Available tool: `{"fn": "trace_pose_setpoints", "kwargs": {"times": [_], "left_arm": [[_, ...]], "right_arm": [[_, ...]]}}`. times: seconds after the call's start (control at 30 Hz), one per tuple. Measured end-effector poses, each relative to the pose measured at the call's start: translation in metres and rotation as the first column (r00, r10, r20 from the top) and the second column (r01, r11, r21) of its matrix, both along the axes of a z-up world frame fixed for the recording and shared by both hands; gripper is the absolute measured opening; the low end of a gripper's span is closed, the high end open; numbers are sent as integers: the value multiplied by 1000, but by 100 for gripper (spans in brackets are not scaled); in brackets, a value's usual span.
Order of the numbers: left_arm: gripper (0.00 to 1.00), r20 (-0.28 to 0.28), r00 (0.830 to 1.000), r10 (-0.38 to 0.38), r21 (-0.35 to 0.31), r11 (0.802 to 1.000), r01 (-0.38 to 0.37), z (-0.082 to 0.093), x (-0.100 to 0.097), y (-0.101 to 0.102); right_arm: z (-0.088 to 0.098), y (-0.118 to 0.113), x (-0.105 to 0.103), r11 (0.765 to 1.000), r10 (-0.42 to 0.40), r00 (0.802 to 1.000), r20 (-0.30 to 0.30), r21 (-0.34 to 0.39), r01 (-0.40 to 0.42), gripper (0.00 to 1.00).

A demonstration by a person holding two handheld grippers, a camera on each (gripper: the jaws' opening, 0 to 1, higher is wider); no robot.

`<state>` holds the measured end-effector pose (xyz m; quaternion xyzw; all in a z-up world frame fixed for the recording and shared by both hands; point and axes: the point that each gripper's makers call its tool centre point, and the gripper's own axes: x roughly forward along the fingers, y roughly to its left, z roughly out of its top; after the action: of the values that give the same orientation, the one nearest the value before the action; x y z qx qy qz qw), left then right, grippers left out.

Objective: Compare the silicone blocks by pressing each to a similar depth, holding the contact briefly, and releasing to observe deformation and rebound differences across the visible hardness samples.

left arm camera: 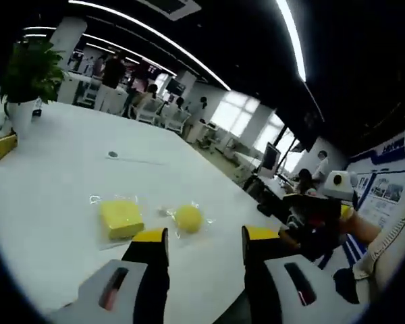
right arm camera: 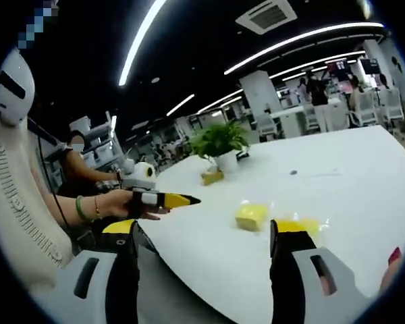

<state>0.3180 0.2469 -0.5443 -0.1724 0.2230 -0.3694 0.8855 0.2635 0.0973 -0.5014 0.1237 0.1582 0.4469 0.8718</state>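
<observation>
Silicone blocks (left arm camera: 121, 218) yellow, prob. bagged | left hand-held gripper (left arm camera: 204, 244) wide | right hand-held gripper (right arm camera: 204, 237) wide

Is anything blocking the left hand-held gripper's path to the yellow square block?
Nothing visible does. The left hand-held gripper is open, and only bare white table lies between it and the bagged yellow square block; the round yellow block sits beside it, apart.

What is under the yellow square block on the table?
The yellow square block lies in a clear plastic wrapper on the white table. Whatever sits directly beneath the block is covered.
</observation>
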Motion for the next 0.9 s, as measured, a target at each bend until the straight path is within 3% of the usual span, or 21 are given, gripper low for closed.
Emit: {"fn": "trace_pose_setpoints", "kwargs": {"times": [0.23,0.4,0.63,0.9], "left_arm": [[56,94,995,-24,90,996,15,8,-32,21],[64,119,993,-26,94,995,15,11,-43,29],[65,107,994,-4,99,995,-7,9,-53,46],[66,73,997,26,107,994,-34,0,-55,57]], "right_arm": [[-13,8,2,997,-65,998,4,-35,65,85],[-18,-5,1,993,-110,994,-2,-48,110,76],[-25,-24,-7,987,-158,987,-37,-42,157,79],[-35,-29,-11,987,-149,987,-58,-64,145,82]]}}
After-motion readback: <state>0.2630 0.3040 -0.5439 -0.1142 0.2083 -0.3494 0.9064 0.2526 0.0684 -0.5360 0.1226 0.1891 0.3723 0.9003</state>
